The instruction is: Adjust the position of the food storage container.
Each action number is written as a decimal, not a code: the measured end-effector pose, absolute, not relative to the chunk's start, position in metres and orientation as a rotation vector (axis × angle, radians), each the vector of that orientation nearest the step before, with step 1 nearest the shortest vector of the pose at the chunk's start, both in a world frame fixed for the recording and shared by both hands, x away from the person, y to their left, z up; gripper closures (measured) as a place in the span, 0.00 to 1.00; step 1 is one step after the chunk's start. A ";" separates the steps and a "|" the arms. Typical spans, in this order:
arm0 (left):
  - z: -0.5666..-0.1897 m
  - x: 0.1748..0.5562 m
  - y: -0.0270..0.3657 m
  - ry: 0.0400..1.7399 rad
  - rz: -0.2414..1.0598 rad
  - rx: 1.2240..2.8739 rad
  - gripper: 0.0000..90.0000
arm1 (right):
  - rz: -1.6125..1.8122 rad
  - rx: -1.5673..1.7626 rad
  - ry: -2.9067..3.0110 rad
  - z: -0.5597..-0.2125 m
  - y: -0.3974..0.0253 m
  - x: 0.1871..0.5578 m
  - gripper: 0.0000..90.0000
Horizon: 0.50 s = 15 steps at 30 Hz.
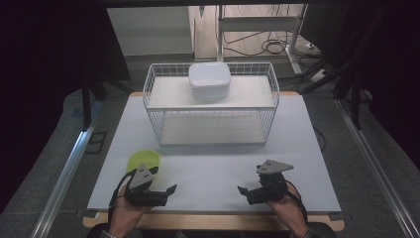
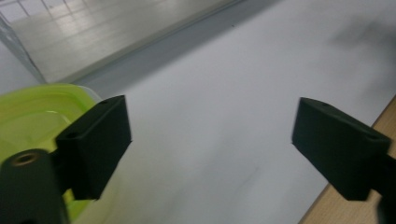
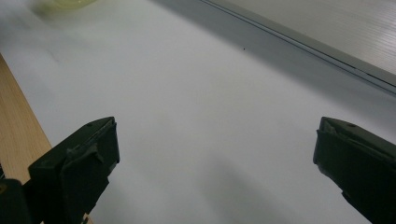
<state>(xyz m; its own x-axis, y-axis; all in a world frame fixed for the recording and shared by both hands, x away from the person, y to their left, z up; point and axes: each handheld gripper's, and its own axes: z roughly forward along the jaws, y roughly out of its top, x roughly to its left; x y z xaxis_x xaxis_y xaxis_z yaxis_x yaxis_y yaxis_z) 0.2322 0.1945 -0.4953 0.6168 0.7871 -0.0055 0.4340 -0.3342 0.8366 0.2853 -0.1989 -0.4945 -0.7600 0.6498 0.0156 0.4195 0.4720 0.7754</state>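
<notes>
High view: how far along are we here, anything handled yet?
Looks like the start. Nothing visibly done: the white plastic container sits on the white wire rack's top shelf, the lime-green round lid lies on the table. In hand: nothing; left claw and right claw open, empty. All handling remains.

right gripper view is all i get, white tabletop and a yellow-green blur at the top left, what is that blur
Observer: A round yellow-green plastic lid lying flat on the white tabletop, just ahead of the left gripper.
Operator: is the left gripper holding it
Observer: No. In the left gripper view its jaws stand wide apart, with the lid behind one of them.
Operator: anything else on the table
Observer: A white wire two-shelf rack at the far side, with a white rounded-square plastic container on its top shelf.
Operator: where's my gripper
Observer: The right gripper is at the near edge, open, pointing toward the left one.
</notes>
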 end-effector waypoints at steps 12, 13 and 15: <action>-0.480 0.249 0.267 1.094 0.449 1.743 0.92 | 1.145 0.890 2.467 -0.497 -0.190 0.286 0.02; -0.481 0.251 0.274 1.117 0.451 1.719 0.96 | 1.142 0.892 2.470 -0.497 -0.190 0.286 0.02; -0.482 0.252 0.281 1.140 0.454 1.700 0.99 | 1.142 0.894 2.471 -0.497 -0.190 0.286 0.02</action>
